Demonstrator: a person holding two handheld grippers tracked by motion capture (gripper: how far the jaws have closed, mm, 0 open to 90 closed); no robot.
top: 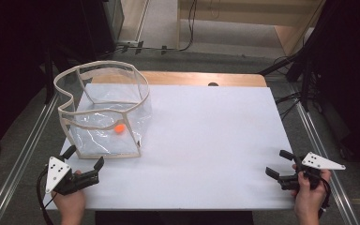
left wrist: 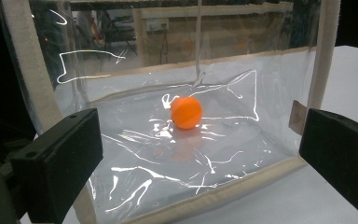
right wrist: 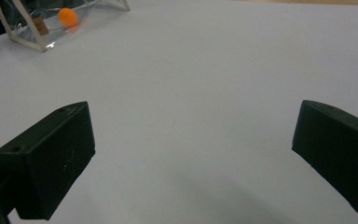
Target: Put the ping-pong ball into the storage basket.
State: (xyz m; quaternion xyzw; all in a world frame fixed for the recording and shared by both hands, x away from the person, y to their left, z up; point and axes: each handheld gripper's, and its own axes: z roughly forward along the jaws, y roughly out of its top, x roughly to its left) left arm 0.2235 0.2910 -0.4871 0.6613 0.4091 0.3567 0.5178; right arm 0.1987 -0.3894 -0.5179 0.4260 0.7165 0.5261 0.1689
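Left hand [top: 69, 202] enters from bottom edge, low left, wrapped round the handle of the left gripper [top: 84, 157]. Jaws wide apart, nothing between them, aimed forward and slightly right. Grey three-cornered plate on top, tilted; cable loops off its left side. In the left gripper view both black jaws stand at the frame edges, a broad gap between.

Right hand [top: 309, 192] enters low right, clasping the right gripper [top: 279, 163]. Jaws spread, nothing held, aimed left and a little forward, low over the surface [top: 206, 140]. Grey plate juts right. The right gripper view shows its jaws well apart
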